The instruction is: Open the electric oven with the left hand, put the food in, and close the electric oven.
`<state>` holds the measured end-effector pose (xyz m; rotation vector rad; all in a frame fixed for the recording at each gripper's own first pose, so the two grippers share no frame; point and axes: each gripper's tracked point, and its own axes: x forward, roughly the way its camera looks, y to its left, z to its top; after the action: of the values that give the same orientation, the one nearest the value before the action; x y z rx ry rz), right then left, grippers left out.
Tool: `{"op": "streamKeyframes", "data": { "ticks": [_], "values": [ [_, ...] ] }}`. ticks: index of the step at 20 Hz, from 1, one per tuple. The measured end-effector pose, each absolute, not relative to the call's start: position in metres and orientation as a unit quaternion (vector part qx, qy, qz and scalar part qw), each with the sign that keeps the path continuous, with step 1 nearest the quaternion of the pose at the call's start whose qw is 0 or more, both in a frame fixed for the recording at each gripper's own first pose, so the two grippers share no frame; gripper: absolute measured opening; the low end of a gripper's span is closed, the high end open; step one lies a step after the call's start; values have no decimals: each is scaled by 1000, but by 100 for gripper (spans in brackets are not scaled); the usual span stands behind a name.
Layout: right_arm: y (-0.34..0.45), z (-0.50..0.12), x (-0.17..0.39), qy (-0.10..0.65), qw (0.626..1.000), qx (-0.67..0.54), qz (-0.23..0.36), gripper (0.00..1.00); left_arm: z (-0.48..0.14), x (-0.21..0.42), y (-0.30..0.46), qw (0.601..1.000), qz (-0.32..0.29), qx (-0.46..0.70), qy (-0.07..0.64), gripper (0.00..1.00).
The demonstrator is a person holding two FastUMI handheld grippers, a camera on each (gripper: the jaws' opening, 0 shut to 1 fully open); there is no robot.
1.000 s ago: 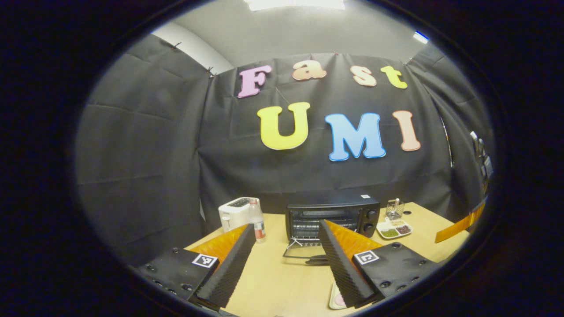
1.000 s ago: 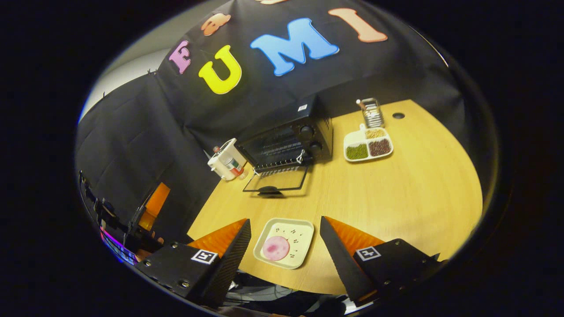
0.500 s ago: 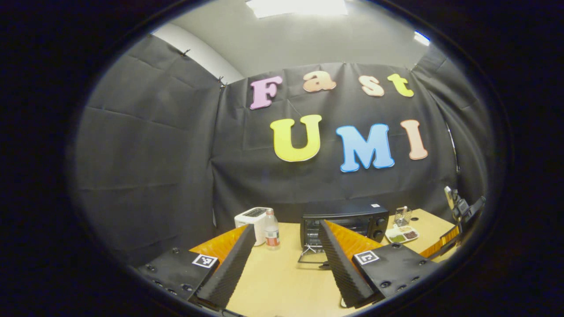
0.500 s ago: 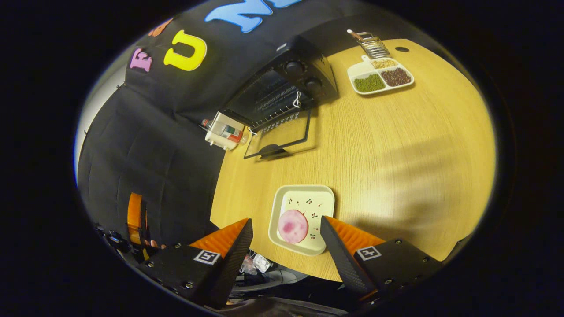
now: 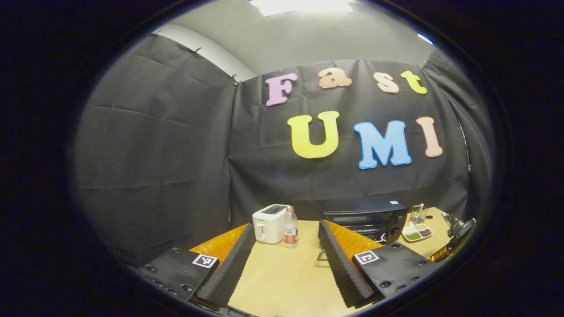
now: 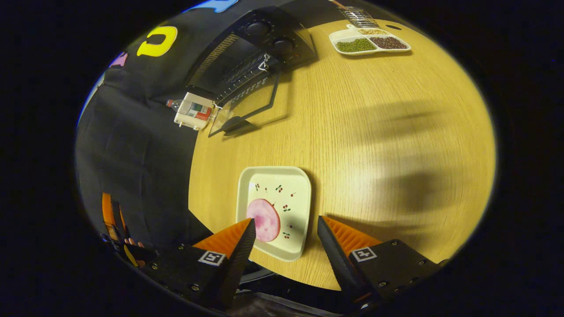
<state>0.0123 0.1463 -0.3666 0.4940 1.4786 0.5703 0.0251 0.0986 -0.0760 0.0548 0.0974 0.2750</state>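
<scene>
The left gripper (image 5: 284, 259) is wide open, holding nothing; the oven (image 5: 363, 219) sits ahead to its right, door (image 6: 246, 105) already down. The right gripper (image 6: 284, 246) is open too, with the plate (image 6: 297, 193) and pink food (image 6: 264, 219) right below it. It should come down straight and pinch the food gently. The gripper's left finger (image 6: 233, 246) hides the food's near edge.

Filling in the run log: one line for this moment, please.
oven door open | food on plate | right gripper open over plate | left gripper open, empty
</scene>
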Motion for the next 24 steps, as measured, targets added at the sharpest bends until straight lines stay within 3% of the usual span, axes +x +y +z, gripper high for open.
{"op": "streamKeyframes", "data": {
  "ticks": [1,3,4,7,8,11,14,24],
  "values": [
    [146,-370,11,664,670,215,251,86,-77,23,101,988,141,28,49,100],
    [150,-374,12,670,665,218,248,86,-76,20,107,987,147,31,49,97],
    [150,-381,13,671,668,214,241,74,-76,18,111,987,152,31,50,97],
    [145,-386,16,676,670,209,223,53,-76,14,118,986,159,24,52,97],
    [144,-389,14,678,670,206,222,35,-77,15,120,985,160,23,52,100],
    [138,-390,14,678,675,205,206,7,-78,18,123,985,162,17,54,97],
    [144,-394,16,673,680,213,199,1,-76,22,124,986,159,10,53,100],
    [175,-344,43,634,682,309,194,1,-75,47,126,988,148,0,45,100]
  ]
}}
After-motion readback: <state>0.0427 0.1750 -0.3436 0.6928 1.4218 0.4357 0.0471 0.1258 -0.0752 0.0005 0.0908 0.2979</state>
